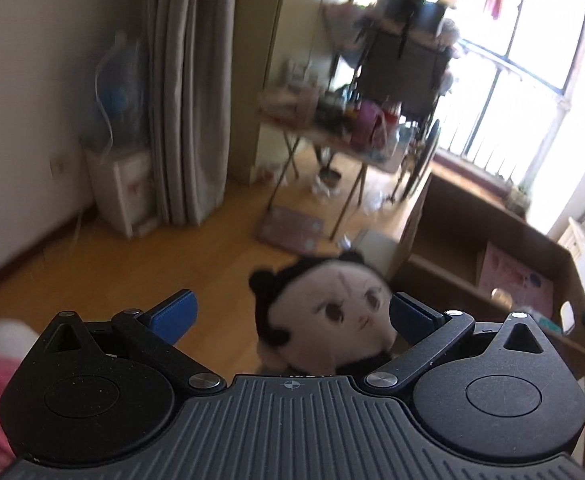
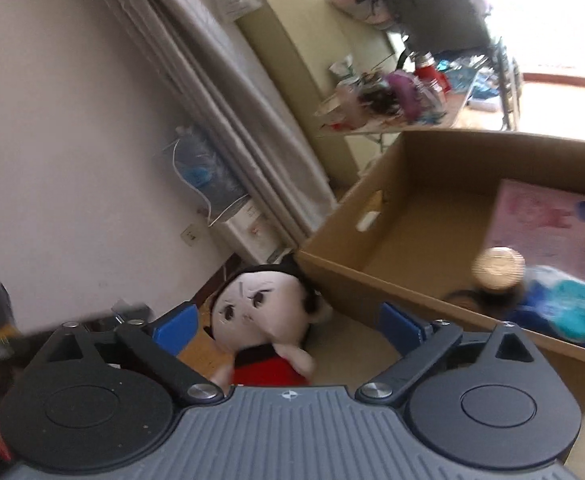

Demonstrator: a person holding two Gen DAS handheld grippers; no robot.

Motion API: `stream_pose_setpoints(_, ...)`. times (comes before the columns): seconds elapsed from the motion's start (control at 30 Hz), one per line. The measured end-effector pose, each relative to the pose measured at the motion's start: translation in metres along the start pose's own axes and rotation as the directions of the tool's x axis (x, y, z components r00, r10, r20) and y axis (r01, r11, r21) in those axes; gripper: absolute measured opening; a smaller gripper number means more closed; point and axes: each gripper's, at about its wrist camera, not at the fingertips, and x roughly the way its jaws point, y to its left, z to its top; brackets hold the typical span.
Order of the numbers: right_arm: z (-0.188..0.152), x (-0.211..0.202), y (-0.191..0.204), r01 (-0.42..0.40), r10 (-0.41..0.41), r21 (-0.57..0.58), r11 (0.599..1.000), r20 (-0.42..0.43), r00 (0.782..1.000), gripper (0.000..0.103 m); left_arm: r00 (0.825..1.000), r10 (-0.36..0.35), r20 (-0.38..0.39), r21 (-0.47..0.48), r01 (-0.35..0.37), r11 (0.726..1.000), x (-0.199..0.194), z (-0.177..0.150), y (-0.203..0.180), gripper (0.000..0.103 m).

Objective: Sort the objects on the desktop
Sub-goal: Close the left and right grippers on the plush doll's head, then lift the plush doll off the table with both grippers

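Observation:
A plush doll with black hair and a pale face lies between the fingers of my left gripper. That gripper is open wide; the doll's head sits close to the right blue pad and well clear of the left one. In the right wrist view the same doll, in a red top, lies between the spread fingers of my right gripper, with a gap on each side. It rests by the near corner of a cardboard box.
The cardboard box holds a pink card, a round golden lid and a blue-teal item. Beyond are a cluttered folding table, a wheelchair, grey curtains, a white cabinet and wooden floor.

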Motion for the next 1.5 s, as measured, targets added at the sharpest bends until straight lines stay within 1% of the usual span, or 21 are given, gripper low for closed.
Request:
stream_pose_setpoints(0.03, 0.003, 0.014, 0.002, -0.004, 0.004, 0.011, 1.000, -0.015, 1.000, 0.103, 1.000, -0.014, -0.019, -0.010, 0.014, 1.000, 0.009, -0.003, 0.004, 0.103)
stream_pose_setpoints(0.17, 0.008, 0.069, 0.004, 0.016, -0.010, 0.064, 0.998, -0.084, 0.996, 0.103, 0.992, -0.084, -0.089, -0.051, 0.080, 0.996, 0.035, -0.009, 0.018, 0.103)
stream_pose_setpoints(0.23, 0.009, 0.094, 0.003, 0.032, -0.022, 0.088, 0.996, -0.111, 0.994, 0.103, 0.984, -0.133, -0.119, -0.082, 0.124, 0.989, 0.049, -0.010, 0.024, 0.103)
stream_pose_setpoints(0.37, 0.002, 0.135, -0.003, 0.038, -0.020, 0.119, 0.992, -0.149, 0.989, 0.103, 0.963, -0.197, -0.182, -0.134, 0.175, 0.976, 0.065, -0.016, 0.032, 0.103)
stream_pose_setpoints(0.47, -0.002, 0.163, -0.009, 0.055, -0.027, 0.158, 0.986, -0.173, 0.985, 0.103, 0.950, -0.226, -0.216, -0.140, 0.199, 0.970, 0.083, -0.017, 0.034, 0.103)
stream_pose_setpoints(0.53, -0.006, 0.177, -0.014, 0.043, -0.005, 0.197, 0.979, -0.193, 0.981, 0.103, 0.939, -0.249, -0.236, -0.135, 0.222, 0.966, 0.094, -0.016, 0.034, 0.103)
stream_pose_setpoints(0.6, -0.010, 0.186, -0.015, 0.064, -0.022, 0.201, 0.977, -0.206, 0.978, 0.103, 0.927, -0.270, -0.259, -0.133, 0.243, 0.961, 0.104, -0.016, 0.033, 0.103)
stream_pose_setpoints(0.7, -0.014, 0.194, -0.012, 0.049, -0.003, 0.197, 0.979, -0.225, 0.974, 0.103, 0.918, -0.278, -0.282, -0.122, 0.254, 0.960, 0.115, -0.018, 0.030, 0.103)
stream_pose_setpoints(0.8, -0.018, 0.200, -0.013, 0.011, 0.050, 0.231, 0.973, -0.257, 0.965, 0.103, 0.911, -0.299, -0.284, -0.122, 0.275, 0.954, 0.117, -0.021, 0.029, 0.103)
stream_pose_setpoints(0.87, -0.021, 0.204, -0.014, -0.024, 0.101, 0.268, 0.963, -0.278, 0.955, 0.103, 0.914, -0.292, -0.282, -0.113, 0.271, 0.956, 0.115, -0.022, 0.026, 0.103)
stream_pose_setpoints(0.9, -0.023, 0.203, -0.013, -0.031, 0.111, 0.278, 0.960, -0.280, 0.954, 0.103, 0.915, -0.289, -0.283, -0.107, 0.269, 0.957, 0.114, -0.021, 0.024, 0.103)
stream_pose_setpoints(1.03, -0.023, 0.198, -0.007, -0.024, 0.100, 0.254, 0.967, -0.292, 0.951, 0.103, 0.916, -0.271, -0.295, -0.072, 0.261, 0.963, 0.108, -0.022, 0.018, 0.103)
stream_pose_setpoints(1.27, -0.022, 0.178, -0.005, -0.022, 0.112, 0.266, 0.964, -0.328, 0.938, 0.103, 0.908, -0.272, -0.317, -0.057, 0.268, 0.962, 0.099, -0.027, 0.010, 0.103)
stream_pose_setpoints(1.5, -0.034, 0.153, -0.003, -0.022, 0.125, 0.281, 0.959, -0.354, 0.927, 0.103, 0.903, -0.268, -0.335, -0.034, 0.273, 0.961, 0.080, -0.039, -0.002, 0.103)
